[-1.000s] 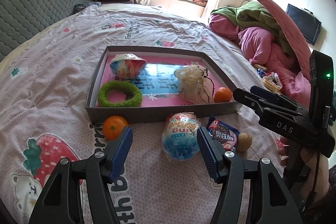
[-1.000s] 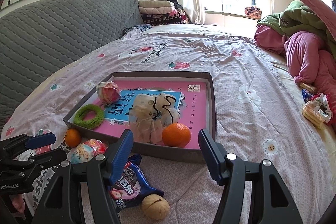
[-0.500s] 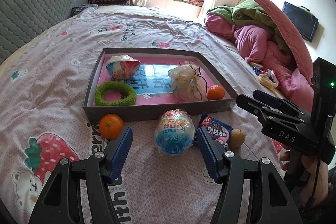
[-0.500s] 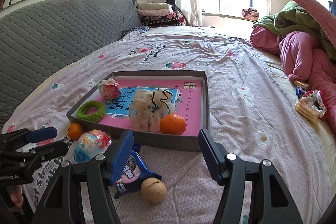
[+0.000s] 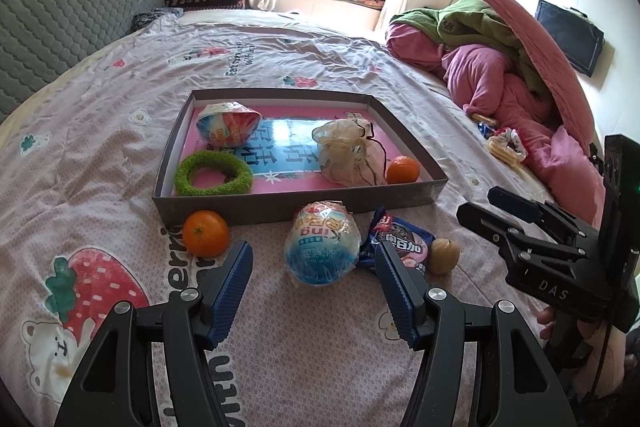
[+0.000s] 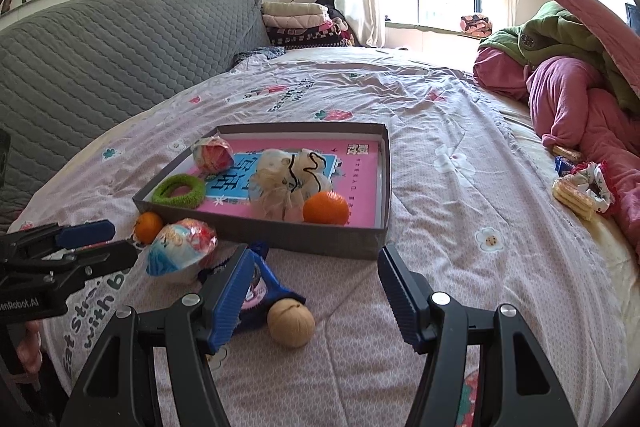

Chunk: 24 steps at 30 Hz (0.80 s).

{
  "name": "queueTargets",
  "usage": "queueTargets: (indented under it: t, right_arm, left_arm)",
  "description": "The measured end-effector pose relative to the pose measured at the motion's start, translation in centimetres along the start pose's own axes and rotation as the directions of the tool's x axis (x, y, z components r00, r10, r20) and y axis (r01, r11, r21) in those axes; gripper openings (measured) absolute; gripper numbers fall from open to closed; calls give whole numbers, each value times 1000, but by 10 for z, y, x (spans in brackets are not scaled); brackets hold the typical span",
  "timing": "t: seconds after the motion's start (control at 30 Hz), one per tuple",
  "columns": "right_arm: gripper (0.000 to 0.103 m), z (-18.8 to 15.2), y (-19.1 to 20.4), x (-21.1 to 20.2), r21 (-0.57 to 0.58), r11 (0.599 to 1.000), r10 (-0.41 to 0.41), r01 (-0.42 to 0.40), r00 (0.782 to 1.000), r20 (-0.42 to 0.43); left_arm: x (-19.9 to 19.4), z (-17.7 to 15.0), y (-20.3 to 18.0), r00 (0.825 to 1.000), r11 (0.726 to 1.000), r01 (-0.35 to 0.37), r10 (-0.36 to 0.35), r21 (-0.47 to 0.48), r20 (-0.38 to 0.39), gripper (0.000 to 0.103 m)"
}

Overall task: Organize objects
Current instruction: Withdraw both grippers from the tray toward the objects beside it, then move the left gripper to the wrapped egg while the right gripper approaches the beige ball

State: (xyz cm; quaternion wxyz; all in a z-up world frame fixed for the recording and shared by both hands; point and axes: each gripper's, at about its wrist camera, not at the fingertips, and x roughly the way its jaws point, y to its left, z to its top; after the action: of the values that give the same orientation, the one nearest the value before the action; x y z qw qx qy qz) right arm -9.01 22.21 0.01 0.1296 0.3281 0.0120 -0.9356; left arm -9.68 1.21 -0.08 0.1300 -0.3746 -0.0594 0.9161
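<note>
A grey tray (image 5: 256,215) on the bed holds a wrapped snack ball (image 5: 228,125), a green ring (image 5: 214,174), a mesh pouch (image 5: 352,159) and an orange (image 5: 403,169). In front of the tray lie an orange (image 5: 206,233), a blue-and-pink snack ball (image 5: 322,247), a dark cookie packet (image 5: 402,245) and a walnut (image 5: 443,255). My left gripper (image 5: 314,273) is open, just short of the snack ball. My right gripper (image 6: 316,279) is open above the walnut (image 6: 291,322) and the packet (image 6: 266,289).
The pink printed bedsheet (image 5: 100,107) spreads all around. A heap of pink and green bedding (image 5: 500,67) lies at the right, with biscuits and a scrunchie (image 6: 582,191) beside it. A grey padded headboard (image 6: 100,43) stands at the left.
Both grippers have drawn back and risen a little, so the tray and the loose items look farther away. Both stay open. No object has moved.
</note>
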Motion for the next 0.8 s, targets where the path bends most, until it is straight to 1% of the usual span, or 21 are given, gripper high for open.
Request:
queueTargets:
  t: [0.27, 0.43, 0.8]
  right_arm:
    - [64, -9, 3, -8, -20, 1000, -12, 12, 1000, -7]
    - [64, -14, 4, -9, -24, 1000, -5, 5, 1000, -19]
    - [64, -23, 6, -14, -39, 999, -28, 27, 999, -26]
  left_arm:
    - [-7, -4, -1, 1000, 1000, 6, -6, -14, -2, 65]
    - [-11, -6, -4, 1000, 1000, 2, -2, -6, -2, 65]
    - [-14, -11, -8, 1000, 1000, -6, 7, 9, -11, 65]
